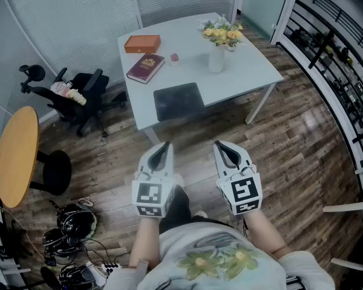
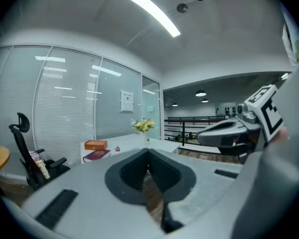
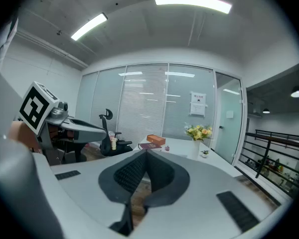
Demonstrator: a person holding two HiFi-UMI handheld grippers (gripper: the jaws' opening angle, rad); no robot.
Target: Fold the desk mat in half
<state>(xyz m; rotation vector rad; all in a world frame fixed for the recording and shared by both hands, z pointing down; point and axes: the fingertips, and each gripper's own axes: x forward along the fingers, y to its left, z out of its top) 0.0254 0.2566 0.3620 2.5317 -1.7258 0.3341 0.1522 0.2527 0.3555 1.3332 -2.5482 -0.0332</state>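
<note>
— How do your claws stand?

— My left claw (image 1: 164, 145) is pressed together, pads meeting at the tip, with nothing pinched in it. My right claw (image 1: 221, 144) is the same: jaws together, empty. Both hang side by side in the air over the wood-plank floor (image 1: 290, 156), touching nothing and tilted slightly down.

— And the mat?

— The dark, square desk mat (image 1: 178, 100) lies flat straight ahead of both claws, well apart from them. It sits at the near edge of the pale rectangular table (image 1: 254, 71), roughly between the lines my two claws point along.

— Any containers?

— Beyond the mat, ahead of my right claw, a slim white vase (image 1: 216, 59) stands upright holding yellow flowers (image 1: 221, 32). Farther off, ahead and left of my left claw, an orange rectangular box (image 1: 142, 43) sits closed; what is inside I cannot tell. A dark red book (image 1: 146, 67) lies just nearer to me than the box.
</note>
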